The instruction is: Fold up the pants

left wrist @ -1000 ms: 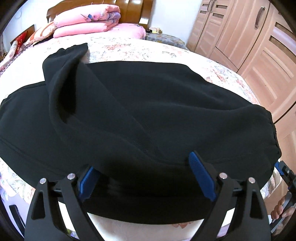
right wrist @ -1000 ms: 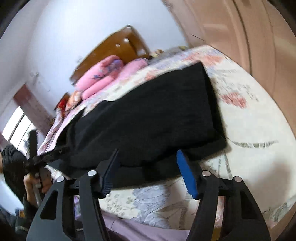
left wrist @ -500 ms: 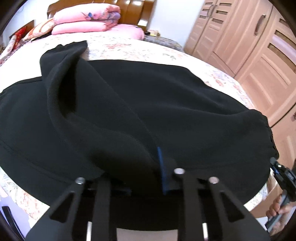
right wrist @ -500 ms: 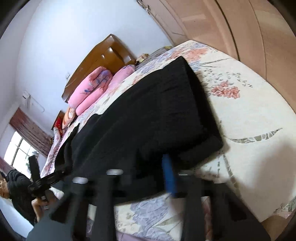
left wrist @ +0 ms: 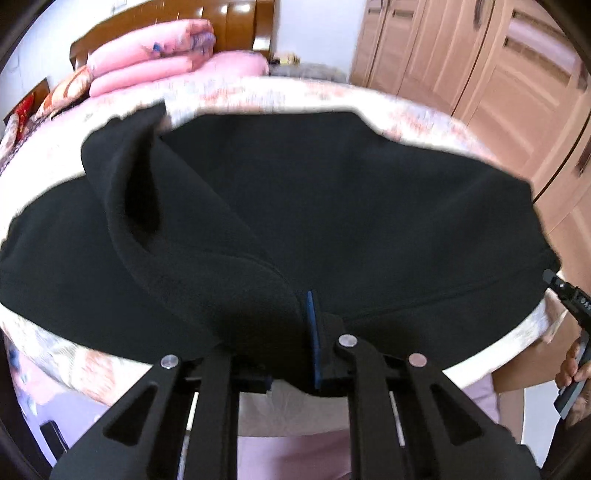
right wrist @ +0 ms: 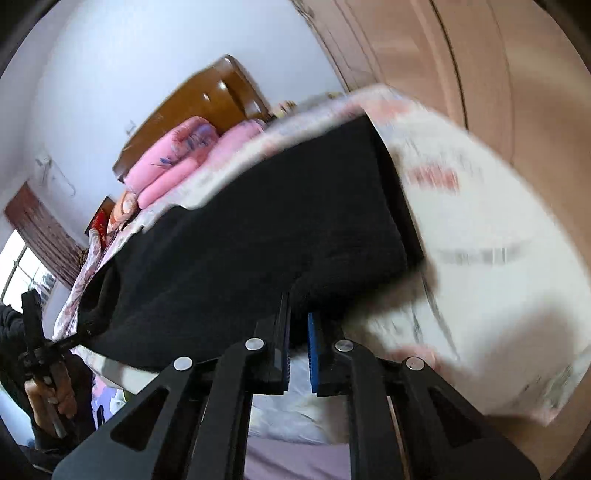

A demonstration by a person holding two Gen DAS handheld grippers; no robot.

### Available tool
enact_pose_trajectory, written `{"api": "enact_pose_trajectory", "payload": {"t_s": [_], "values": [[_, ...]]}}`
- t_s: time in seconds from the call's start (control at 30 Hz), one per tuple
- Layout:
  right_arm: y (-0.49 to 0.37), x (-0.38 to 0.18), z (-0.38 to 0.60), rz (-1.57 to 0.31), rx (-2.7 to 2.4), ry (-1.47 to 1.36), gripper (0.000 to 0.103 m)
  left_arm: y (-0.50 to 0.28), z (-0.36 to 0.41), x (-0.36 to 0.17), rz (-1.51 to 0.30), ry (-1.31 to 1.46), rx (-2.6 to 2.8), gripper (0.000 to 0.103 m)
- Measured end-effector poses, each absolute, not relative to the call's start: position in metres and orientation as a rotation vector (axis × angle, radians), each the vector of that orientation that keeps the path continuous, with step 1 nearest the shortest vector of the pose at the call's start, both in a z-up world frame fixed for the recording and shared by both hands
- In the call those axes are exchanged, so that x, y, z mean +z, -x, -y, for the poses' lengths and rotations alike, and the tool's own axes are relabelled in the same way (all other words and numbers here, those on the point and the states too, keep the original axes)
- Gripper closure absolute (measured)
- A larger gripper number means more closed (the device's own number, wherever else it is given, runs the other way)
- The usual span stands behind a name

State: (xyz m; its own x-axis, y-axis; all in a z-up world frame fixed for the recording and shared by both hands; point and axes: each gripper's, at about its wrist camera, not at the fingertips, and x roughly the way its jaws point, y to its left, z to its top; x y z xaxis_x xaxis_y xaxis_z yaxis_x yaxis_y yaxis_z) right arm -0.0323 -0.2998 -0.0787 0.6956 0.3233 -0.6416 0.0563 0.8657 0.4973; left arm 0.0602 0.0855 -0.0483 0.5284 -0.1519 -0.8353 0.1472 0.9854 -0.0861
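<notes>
Black fleece pants lie spread across the floral bed, one leg flopped over in a soft ridge at the left; both claws have pinched the near edge: the left claw is clamped on a thick fold, the right claw nipped narrow on the hem by the corner; the grasp looks done, so the next move probably calls for lifting both ends evenly and carrying them toward the headboard; blue ribbed pads, matte napped cloth.
</notes>
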Motion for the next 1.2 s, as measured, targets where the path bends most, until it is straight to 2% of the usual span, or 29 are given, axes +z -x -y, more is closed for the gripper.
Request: {"api": "enact_pose_trajectory", "payload": {"t_s": [0.17, 0.3, 0.33, 0.37, 0.4, 0.43, 0.47, 0.5, 0.53, 0.57, 0.67, 0.73, 0.87, 1.0, 1.07, 1.2], "values": [[0.036, -0.059, 0.294, -0.757, 0.134, -0.459, 0.095, -0.058, -0.087, -0.031, -0.957, 0.009, -0.184, 0.088], [0.027, -0.079, 0.295, -0.805, 0.126, -0.456, 0.094, -0.066, -0.080, -0.051, -0.990, -0.024, -0.179, 0.082], [0.027, -0.080, 0.294, -0.803, 0.130, -0.437, 0.094, -0.065, -0.079, -0.053, -0.948, -0.037, -0.171, 0.074], [0.028, -0.077, 0.293, -0.803, 0.135, -0.421, 0.091, -0.064, -0.078, -0.053, -0.934, -0.064, -0.150, 0.053], [0.026, -0.075, 0.292, -0.810, 0.140, -0.413, 0.089, -0.064, -0.077, -0.052, -0.919, -0.102, -0.114, 0.040], [0.026, -0.073, 0.292, -0.820, 0.146, -0.406, 0.082, -0.062, -0.078, -0.050, -0.903, -0.115, -0.096, 0.022], [0.028, -0.071, 0.291, -0.831, 0.148, -0.396, 0.066, -0.060, -0.081, -0.045, -0.880, -0.114, -0.083, 0.019], [0.032, -0.066, 0.292, -0.829, 0.124, -0.376, 0.052, -0.058, -0.087, -0.040, -0.859, -0.109, -0.058, 0.019], [0.039, -0.060, 0.293, -0.806, 0.093, -0.355, 0.028, -0.057, -0.091, -0.035, -0.842, -0.104, -0.030, 0.019], [0.046, -0.054, 0.295, -0.773, 0.064, -0.334, 0.023, -0.052, -0.102, -0.027, -0.798, -0.090, 0.035, 0.019], [0.062, -0.032, 0.293, -0.692, 0.005, -0.247, 0.023, -0.045, -0.123, 0.000, -0.694, -0.044, 0.139, 0.017], [0.059, -0.018, 0.283, -0.652, 0.057, -0.206, 0.023, -0.054, -0.121, 0.017, -0.686, -0.026, 0.078, 0.017], [0.022, -0.006, 0.249, -0.656, 0.146, -0.092, 0.023, -0.111, -0.060, 0.035, -0.750, -0.145, -0.101, 0.012], [-0.029, -0.007, 0.225, -0.694, 0.185, -0.022, 0.022, -0.187, 0.008, 0.008, -0.921, -0.200, -0.285, 0.016], [-0.049, -0.012, 0.223, -0.727, 0.177, -0.011, 0.018, -0.216, 0.029, -0.009, -1.002, -0.173, -0.337, 0.022], [-0.073, -0.032, 0.229, -0.815, 0.133, 0.011, 0.016, -0.241, 0.049, -0.044, -1.107, -0.180, -0.440, 0.024]]}}
